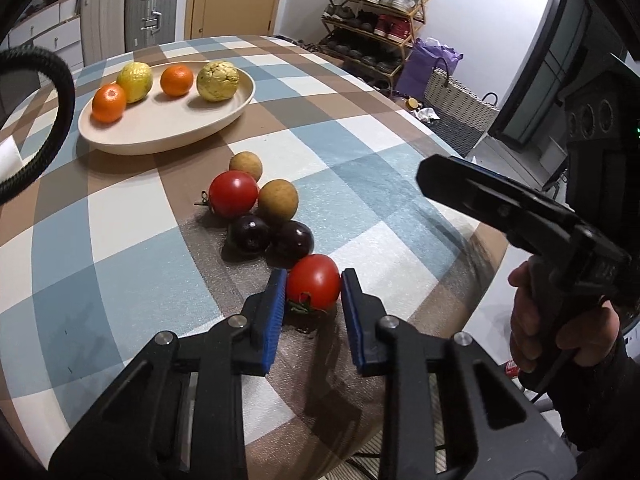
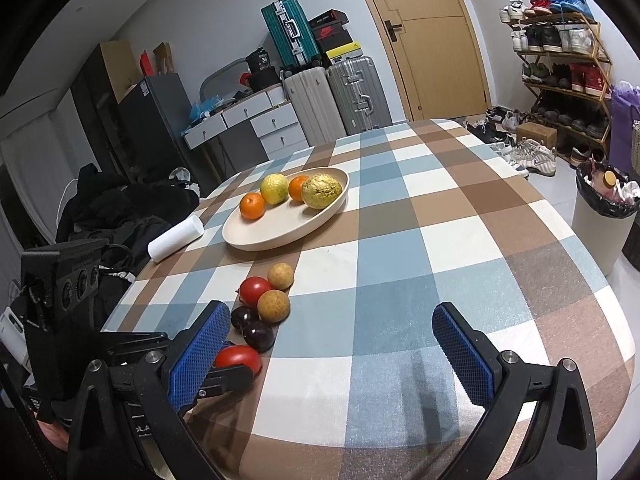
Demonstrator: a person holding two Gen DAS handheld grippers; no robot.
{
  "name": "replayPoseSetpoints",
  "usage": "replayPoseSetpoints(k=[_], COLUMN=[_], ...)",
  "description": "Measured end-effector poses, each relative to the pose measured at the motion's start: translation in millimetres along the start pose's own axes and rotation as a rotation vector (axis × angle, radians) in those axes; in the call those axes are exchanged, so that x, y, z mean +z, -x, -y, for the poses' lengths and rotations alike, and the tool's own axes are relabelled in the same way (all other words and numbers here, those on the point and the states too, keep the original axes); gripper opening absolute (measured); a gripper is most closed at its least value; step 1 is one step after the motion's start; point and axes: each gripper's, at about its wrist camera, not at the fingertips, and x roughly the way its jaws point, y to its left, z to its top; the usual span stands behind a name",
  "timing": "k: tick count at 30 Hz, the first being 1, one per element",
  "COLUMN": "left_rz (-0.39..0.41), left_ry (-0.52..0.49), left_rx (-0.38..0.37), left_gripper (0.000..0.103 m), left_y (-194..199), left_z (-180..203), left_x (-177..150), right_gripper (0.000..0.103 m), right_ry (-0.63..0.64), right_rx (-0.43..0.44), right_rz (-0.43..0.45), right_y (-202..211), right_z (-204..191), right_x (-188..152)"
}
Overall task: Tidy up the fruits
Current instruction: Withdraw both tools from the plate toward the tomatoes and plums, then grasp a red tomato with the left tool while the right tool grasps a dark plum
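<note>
My left gripper (image 1: 314,278) is low over the table near its front edge, its blue pads pressed against both sides of a red tomato (image 1: 313,282) that still rests on the cloth. Just beyond it lie two dark plums (image 1: 250,232), a second tomato (image 1: 233,193) and two round brown fruits (image 1: 278,201). Farther back, a cream plate (image 1: 160,136) holds two oranges (image 1: 109,103) and two yellow-green fruits (image 1: 218,80). My right gripper (image 2: 332,340) hovers to the right of the pile, open wide with nothing between its pads.
A checked cloth covers the round table (image 2: 440,240), whose edge runs close on the right and front. A white paper roll (image 2: 176,238) lies left of the plate. A lined bin (image 2: 604,220), a shoe rack and suitcases stand beyond the table.
</note>
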Motion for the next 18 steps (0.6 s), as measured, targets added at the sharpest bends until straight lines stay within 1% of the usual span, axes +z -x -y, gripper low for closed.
replayPoseSetpoints(k=[6,13,18], left_rz=[0.019,0.054,0.093], left_ry=[0.0,0.013,0.032], left_rx=[-0.005,-0.006,0.006], left_gripper=[0.025,0.025,0.024], left_y=[6.0,22.3,40.2], left_z=[-2.1,-11.8,-24.0], left_x=[0.5,2.2,3.4], right_gripper=[0.103,0.103,0.103], right_ry=[-0.002,-0.021,0.015], right_rx=[-0.004,-0.005,0.01], right_rz=[-0.012,-0.05,-0.072], right_y=[-2.7,-10.9,-17.3], right_z=[0.2,0.8,-10.2], right_x=[-0.5,0.5,-0.6])
